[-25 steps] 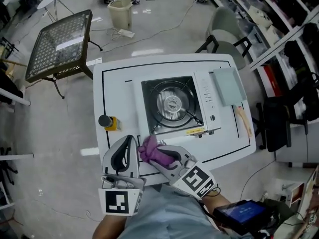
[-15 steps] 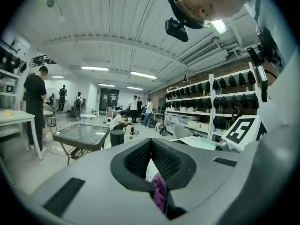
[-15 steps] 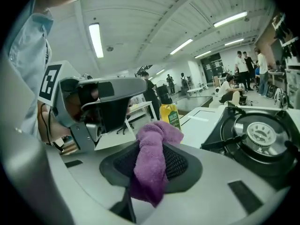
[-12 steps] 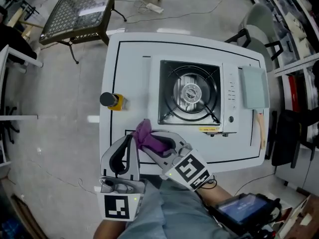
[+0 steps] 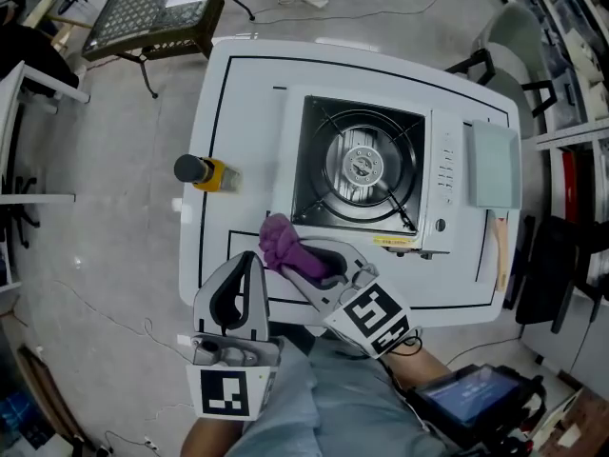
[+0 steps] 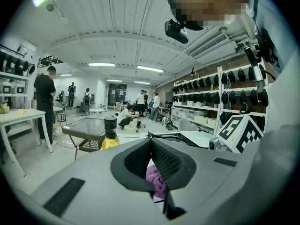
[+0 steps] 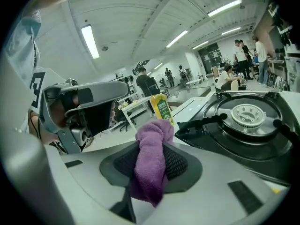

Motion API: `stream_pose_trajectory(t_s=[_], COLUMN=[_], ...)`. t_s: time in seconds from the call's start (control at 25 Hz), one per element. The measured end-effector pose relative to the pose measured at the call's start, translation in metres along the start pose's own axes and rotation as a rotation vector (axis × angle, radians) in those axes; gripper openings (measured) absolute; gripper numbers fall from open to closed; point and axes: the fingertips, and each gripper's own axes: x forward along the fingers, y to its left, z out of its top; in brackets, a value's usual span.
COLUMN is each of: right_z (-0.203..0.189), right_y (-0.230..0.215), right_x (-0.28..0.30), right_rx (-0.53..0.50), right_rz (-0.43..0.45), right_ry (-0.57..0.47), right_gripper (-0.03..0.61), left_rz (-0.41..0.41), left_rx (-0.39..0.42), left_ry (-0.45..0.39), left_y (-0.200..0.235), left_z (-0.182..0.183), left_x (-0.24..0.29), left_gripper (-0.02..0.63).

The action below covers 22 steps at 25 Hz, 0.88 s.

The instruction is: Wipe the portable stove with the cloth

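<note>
The portable stove (image 5: 362, 169) sits mid-table, its black burner pan and white control strip facing me; the right gripper view shows it (image 7: 248, 121) close ahead on the right. My right gripper (image 5: 297, 255) is shut on a bunched purple cloth (image 5: 282, 241), which hangs just off the stove's front left corner. The cloth (image 7: 152, 165) fills the space between the pads and sticks out past the tips. My left gripper (image 5: 249, 258) hovers beside it to the left, over the table's front edge. Its jaws (image 6: 151, 142) meet at the tips with nothing held, and the cloth (image 6: 157, 179) shows beyond them.
A yellow bottle (image 5: 200, 172) with a black cap stands on the white table (image 5: 247, 93) left of the stove. A grey-green pad (image 5: 495, 165) and a wooden stick (image 5: 500, 250) lie right of it. A mesh side table (image 5: 162, 12) and a chair (image 5: 504, 36) stand on the floor behind.
Both grippers have sunk toward the table, the cloth still held in the right one. The head view has swung so the table sits fuller in the picture.
</note>
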Motion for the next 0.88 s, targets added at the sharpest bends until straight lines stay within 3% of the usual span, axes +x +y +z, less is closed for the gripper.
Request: stream_pose_trajectory(t_s=[0.88], right_z=[-0.031], right_y=[-0.051], right_x=[-0.089], right_rx=[0.051], right_rz=[-0.030], right_ry=[-0.017], right_gripper=[0.149], left_rz=[-0.079], left_rx=[0.058], left_ry=[0.005], left_y=[-0.107], left_z=[0.005], left_x=[0.035], left_gripper=[0.018])
